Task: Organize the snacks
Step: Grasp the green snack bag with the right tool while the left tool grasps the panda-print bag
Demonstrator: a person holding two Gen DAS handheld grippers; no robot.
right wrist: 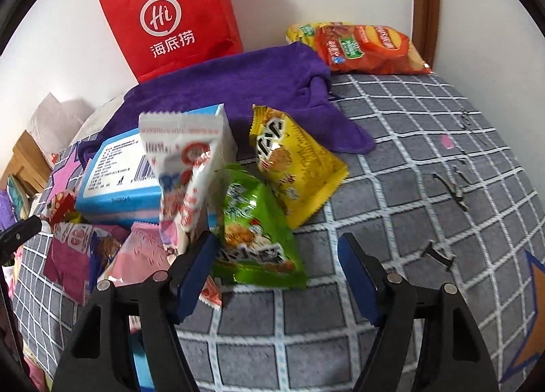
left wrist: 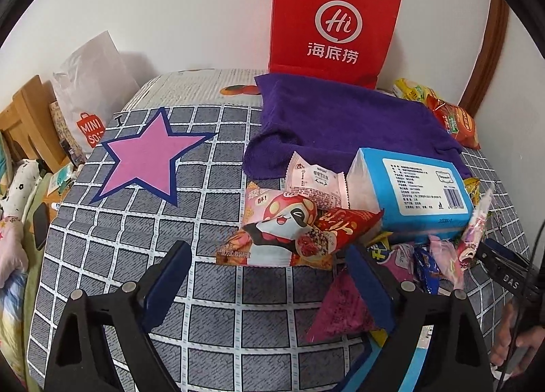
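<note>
We hold both claws low over the grey grid-patterned cloth (left wrist: 211, 317), snacks heaped mid-table beside a blue plastic tissue pack (left wrist: 422, 187). The left gripper (left wrist: 269, 286) gapes wide with nothing in it, facing a pink cartoon-printed snack bag (left wrist: 282, 232). The right gripper (right wrist: 277, 276) is part-open, empty – its left finger seems to brush a glossy green snack packet (right wrist: 253, 228), likely the next pick.
</note>
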